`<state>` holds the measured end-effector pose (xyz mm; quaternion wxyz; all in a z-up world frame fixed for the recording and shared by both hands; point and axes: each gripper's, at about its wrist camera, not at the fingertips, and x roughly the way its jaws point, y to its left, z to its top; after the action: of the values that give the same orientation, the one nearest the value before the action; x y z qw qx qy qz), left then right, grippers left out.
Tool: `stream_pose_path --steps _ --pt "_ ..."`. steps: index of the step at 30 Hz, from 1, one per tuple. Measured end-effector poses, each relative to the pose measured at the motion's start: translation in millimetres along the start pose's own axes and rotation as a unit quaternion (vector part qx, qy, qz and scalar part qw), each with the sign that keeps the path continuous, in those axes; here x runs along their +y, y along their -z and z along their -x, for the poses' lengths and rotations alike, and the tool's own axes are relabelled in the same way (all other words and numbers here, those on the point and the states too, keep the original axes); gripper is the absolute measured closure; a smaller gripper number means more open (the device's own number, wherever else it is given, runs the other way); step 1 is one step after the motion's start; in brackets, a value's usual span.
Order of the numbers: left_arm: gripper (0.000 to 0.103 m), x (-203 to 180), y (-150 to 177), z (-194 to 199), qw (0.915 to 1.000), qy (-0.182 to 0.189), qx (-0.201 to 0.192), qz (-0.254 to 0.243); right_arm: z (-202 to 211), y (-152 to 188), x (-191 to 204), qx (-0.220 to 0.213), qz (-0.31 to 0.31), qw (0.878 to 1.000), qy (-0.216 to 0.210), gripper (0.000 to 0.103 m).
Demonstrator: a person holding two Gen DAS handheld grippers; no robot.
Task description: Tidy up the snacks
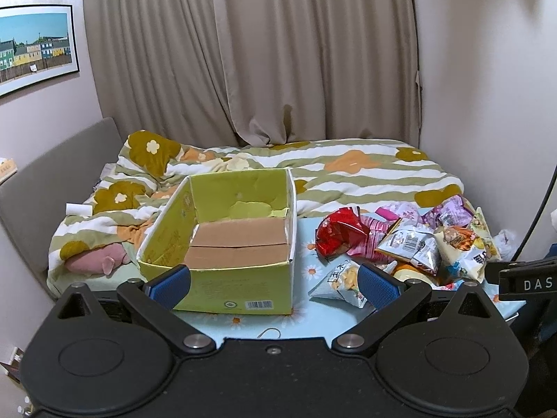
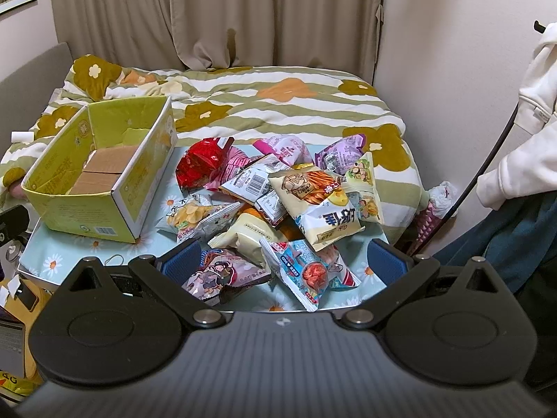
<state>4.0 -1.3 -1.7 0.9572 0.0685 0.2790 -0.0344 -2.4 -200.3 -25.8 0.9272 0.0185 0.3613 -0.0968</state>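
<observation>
An empty yellow-green cardboard box (image 1: 240, 278) (image 2: 97, 209) stands open on a small table with a daisy-print cloth (image 1: 306, 271) (image 2: 94, 247). To its right lies a pile of snack packets (image 1: 417, 240) (image 2: 289, 195), among them a red bag (image 1: 337, 233) (image 2: 202, 167) and a cream chip bag (image 2: 320, 209). My left gripper (image 1: 275, 284) hangs open in front of the box's near wall, holding nothing. My right gripper (image 2: 283, 259) is open above the near edge of the pile, over a blue-and-red packet (image 2: 306, 271), with nothing between its fingers.
Behind the table is a bed with a striped flower duvet (image 1: 348, 170) (image 2: 278, 97), curtains beyond. A pink plush (image 1: 94, 261) lies left of the box. A person in a white sleeve (image 2: 522, 139) stands at the right, near a black cable (image 2: 487, 160).
</observation>
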Motion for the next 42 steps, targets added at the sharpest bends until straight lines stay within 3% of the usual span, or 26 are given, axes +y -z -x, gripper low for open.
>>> stream_pose_path --steps 42 --pt "0.000 -3.0 -3.3 -9.3 0.9999 0.010 0.011 0.007 -5.8 -2.6 -1.5 0.000 0.001 1.000 0.001 0.000"
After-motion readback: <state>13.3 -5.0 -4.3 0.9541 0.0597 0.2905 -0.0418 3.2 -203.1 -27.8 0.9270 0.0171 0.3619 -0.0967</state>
